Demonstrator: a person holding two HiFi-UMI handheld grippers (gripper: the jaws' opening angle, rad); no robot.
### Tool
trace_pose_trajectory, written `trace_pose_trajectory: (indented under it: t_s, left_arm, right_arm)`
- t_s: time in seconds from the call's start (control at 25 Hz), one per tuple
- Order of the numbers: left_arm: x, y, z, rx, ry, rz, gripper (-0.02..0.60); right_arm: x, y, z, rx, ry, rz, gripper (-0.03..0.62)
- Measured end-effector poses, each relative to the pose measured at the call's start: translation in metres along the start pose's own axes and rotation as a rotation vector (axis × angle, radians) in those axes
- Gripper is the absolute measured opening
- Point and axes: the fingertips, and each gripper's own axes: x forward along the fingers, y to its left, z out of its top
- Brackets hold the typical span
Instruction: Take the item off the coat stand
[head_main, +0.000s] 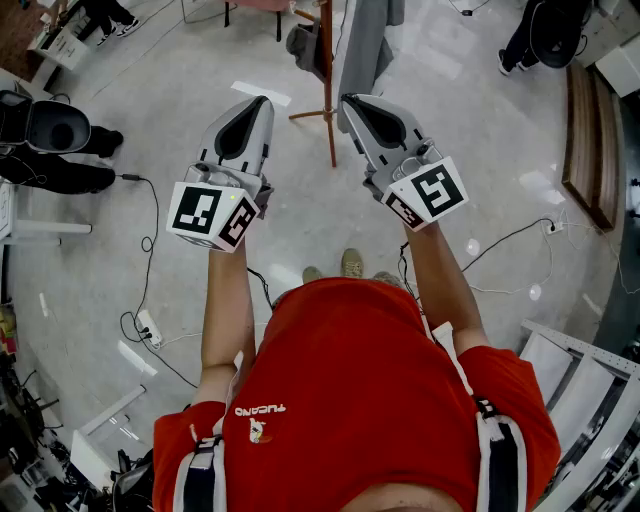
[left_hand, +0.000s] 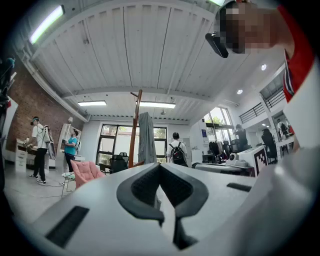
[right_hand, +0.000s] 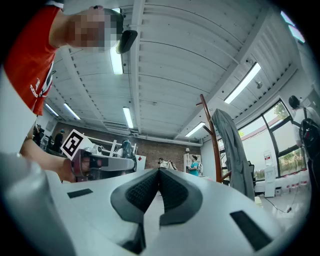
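A grey garment (head_main: 362, 45) hangs on a wooden coat stand (head_main: 327, 80) ahead of me on the floor. The same grey garment (left_hand: 146, 137) shows in the left gripper view, draped from the stand's pole (left_hand: 135, 125). In the right gripper view the garment (right_hand: 232, 150) hangs at the right beside the pole (right_hand: 212, 137). My left gripper (head_main: 262, 102) is shut and empty, held up short of the stand. My right gripper (head_main: 348, 100) is shut and empty too, level with it, close to the garment's lower edge.
A pink chair (left_hand: 85, 172) stands left of the stand. People (left_hand: 40, 147) stand and walk about the room. Cables (head_main: 150, 250) and a power strip lie on the floor at my left; a wooden bench (head_main: 590, 150) sits at the right.
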Motion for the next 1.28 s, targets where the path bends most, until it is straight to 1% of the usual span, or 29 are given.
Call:
trace_pose_trajectory:
  t_s: [0.24, 0.44, 0.6, 0.88, 1.04, 1.28]
  left_arm:
    - [0.010, -0.005, -0.002, 0.005, 0.003, 0.008, 0.009]
    - [0.021, -0.013, -0.008, 0.008, 0.002, 0.004, 0.009]
    - [0.032, -0.016, -0.014, 0.020, 0.001, 0.035, 0.011]
    - [0.053, -0.023, -0.024, 0.037, 0.017, 0.071, 0.010]
    - [0.061, -0.011, -0.029, 0.037, 0.031, 0.084, 0.010]
    - [0.085, 0.022, -0.041, 0.027, 0.042, 0.078, 0.010]
  right_arm:
    - [-0.005, -0.008, 0.002, -0.006, -0.009, 0.006, 0.023]
    - [-0.011, -0.017, -0.001, 0.002, -0.020, 0.031, 0.023]
    - [-0.016, -0.027, -0.005, 0.005, -0.038, 0.067, 0.024]
    - [-0.023, -0.047, -0.007, 0.015, -0.061, 0.105, 0.024]
    - [-0.016, -0.056, -0.014, 0.031, -0.053, 0.101, 0.025]
    - [0.009, -0.075, -0.028, 0.037, -0.031, 0.101, 0.025]
